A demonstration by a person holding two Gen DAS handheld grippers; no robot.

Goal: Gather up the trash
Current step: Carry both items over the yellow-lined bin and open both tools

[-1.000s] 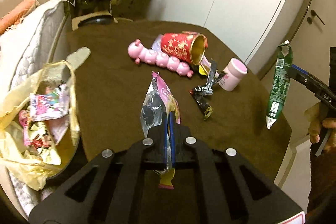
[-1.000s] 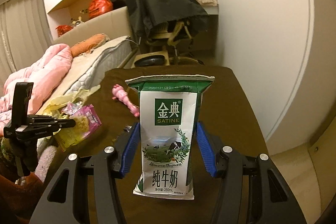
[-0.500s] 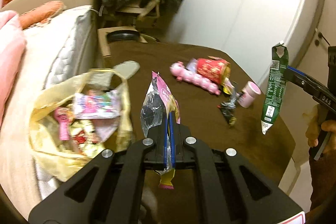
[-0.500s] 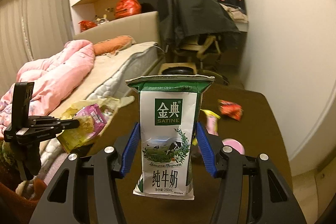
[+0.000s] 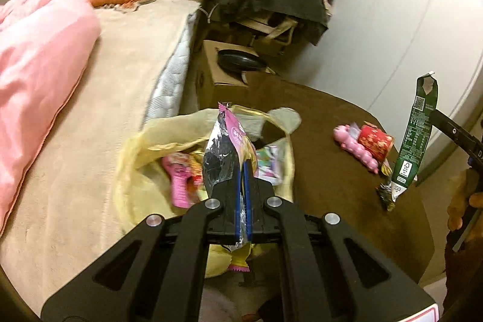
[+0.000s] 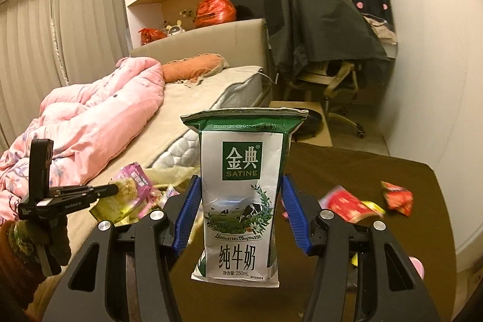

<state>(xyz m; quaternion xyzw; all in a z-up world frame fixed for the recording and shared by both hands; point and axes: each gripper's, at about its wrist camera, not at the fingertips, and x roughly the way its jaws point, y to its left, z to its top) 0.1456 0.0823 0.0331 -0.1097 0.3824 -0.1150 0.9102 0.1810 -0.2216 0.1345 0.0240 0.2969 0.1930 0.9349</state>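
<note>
Blue-padded, the left gripper (image 5: 243, 189) pinches a pink foil wrapper (image 5: 225, 153) tight, held above the yellow trash bag (image 5: 145, 177) at the brown table's (image 5: 326, 171) bed-side edge. The right gripper (image 6: 241, 207) clamps an upright green milk carton (image 6: 241, 195) over that table, where a red packet (image 6: 347, 202) lies.

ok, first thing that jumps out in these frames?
The green-and-white milk carton fills the middle of the right wrist view, upright between the right gripper's blue pads. In the left wrist view the left gripper is pinched shut on a pink and silver snack wrapper, right over a yellow trash bag already holding wrappers at the brown table's edge beside the bed.
</note>
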